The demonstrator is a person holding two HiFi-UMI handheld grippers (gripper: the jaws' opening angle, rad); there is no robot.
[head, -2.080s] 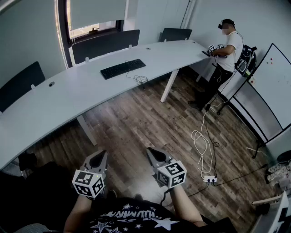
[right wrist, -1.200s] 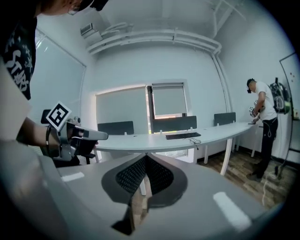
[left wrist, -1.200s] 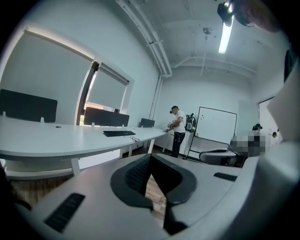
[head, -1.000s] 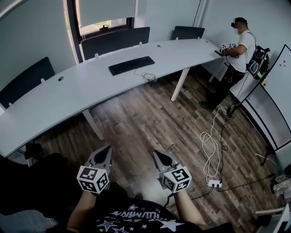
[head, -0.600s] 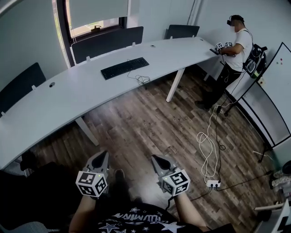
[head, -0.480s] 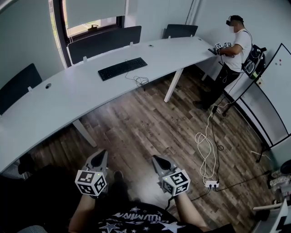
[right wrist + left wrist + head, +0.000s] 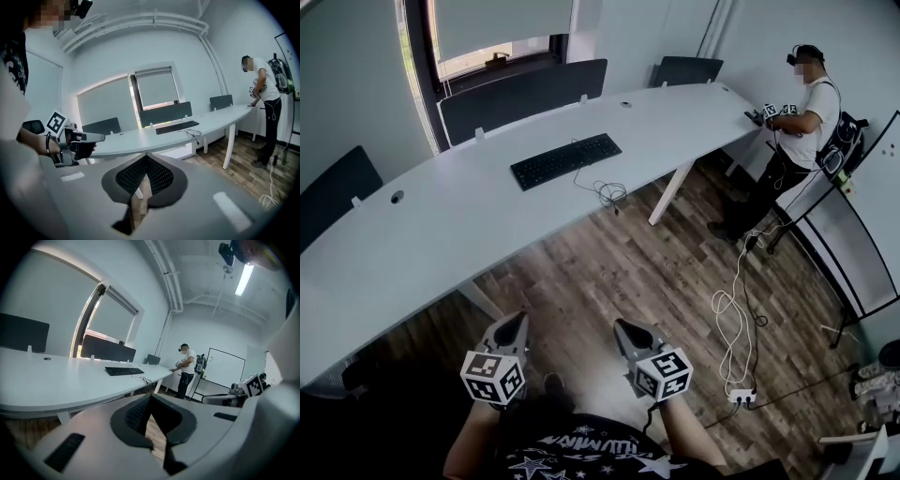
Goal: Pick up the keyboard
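Where the head view looks down: the keyboard (image 7: pixel 565 160) lies on the long curved table (image 7: pixel 422 234), far ahead of both claws and well apart from them, with a stretch of wood floor (image 7: pixel 609 272) between.
Head view, long axis: it runs from near-left to far-right, roughly along the table's length (its cable (image 7: pixel 605 192) trails off the right end to the near edge of the table).
Head view, claws: the left gripper (image 7: pixel 514 321) and the right gripper (image 7: pixel 623 327) sit low and near, close to the body, side by side and pointing toward the table.
Head view, nearer hand: the keyboard stands about midway between the lines of the two claws; neither hand is plainly nearer.
Head view, bystander: a second person (image 7: pixel 802 122) stands at the table's far-right end, well clear of the keyboard.
Left gripper view, jaws: together, tips meeting, nothing between them (only floor shows below the tips).
Left gripper view, bearing: the keyboard (image 7: pixel 123 371) shows small and far on the tabletop, above and a little left of the jaw line.
Right gripper view, jaws: together and empty, likewise.
Right gripper view, bearing: the keyboard (image 7: pixel 177 126) lies far ahead, above and somewhat right of the jaw line, seen almost along its length.
Judgement, coming move: a long approach across the floor comes first; the jaws must part before any grasp, and a grip across the short width at either end looks the likeliest.
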